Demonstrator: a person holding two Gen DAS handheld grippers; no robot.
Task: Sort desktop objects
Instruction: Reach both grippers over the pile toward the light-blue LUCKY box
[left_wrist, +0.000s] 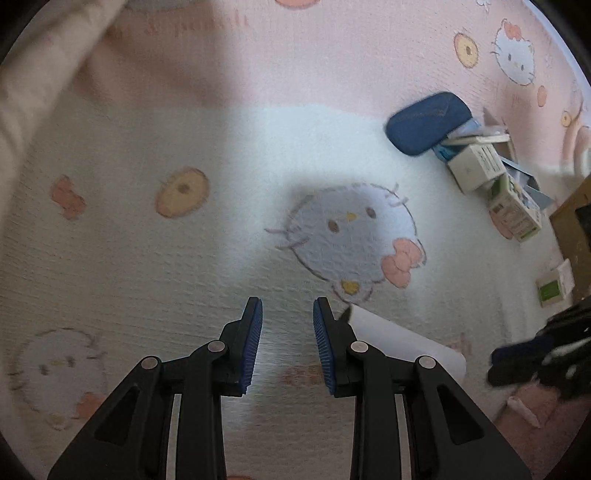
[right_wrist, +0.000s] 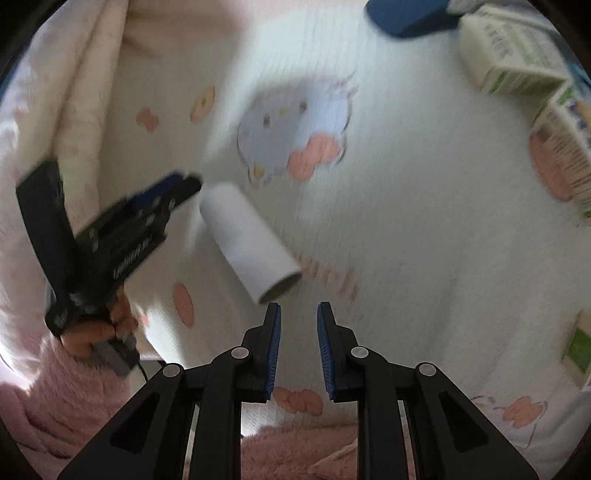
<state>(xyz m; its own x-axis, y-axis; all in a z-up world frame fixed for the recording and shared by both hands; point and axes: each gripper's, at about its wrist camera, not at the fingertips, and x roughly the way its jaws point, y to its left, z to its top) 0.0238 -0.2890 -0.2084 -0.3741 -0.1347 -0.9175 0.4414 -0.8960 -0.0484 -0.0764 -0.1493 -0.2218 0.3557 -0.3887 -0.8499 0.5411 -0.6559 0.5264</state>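
Hovering over a cartoon-printed cloth (left_wrist: 147, 258), the left gripper (left_wrist: 287, 314) has its fingers (left_wrist: 253, 339) apart with nothing between them. A white tube (left_wrist: 406, 343) lies on the cloth just right of and partly behind the right finger; whether they touch cannot be told. Ahead of the fingers the cloth is bare across a wide stretch, with a folded cream edge (left_wrist: 48, 74) rising far to the left. Far ahead and to the right sits a blue case (left_wrist: 428, 123), with a pile of small boxes (left_wrist: 491, 177) touching it and running toward the right rim. Another small box with a green label (left_wrist: 554, 284) lies nearer, at the right edge, beside a brown board (left_wrist: 570, 221). The right gripper (left_wrist: 535, 362) shows blurred at the lower right.

From the right wrist view, the right gripper (right_wrist: 298, 314) also has its fingers (right_wrist: 273, 343) apart and empty. The tube (right_wrist: 247, 240) lies on its side just ahead and left of the fingertips, its open end toward them, not touching. The left gripper (right_wrist: 110, 236), blurred, is beside the tube's far end, held by a hand (right_wrist: 107, 328) in a pink fleecy sleeve (right_wrist: 66, 391). Open cloth runs ahead and to the right up to the boxes (right_wrist: 517, 55) and case (right_wrist: 410, 16) at the upper right rim.
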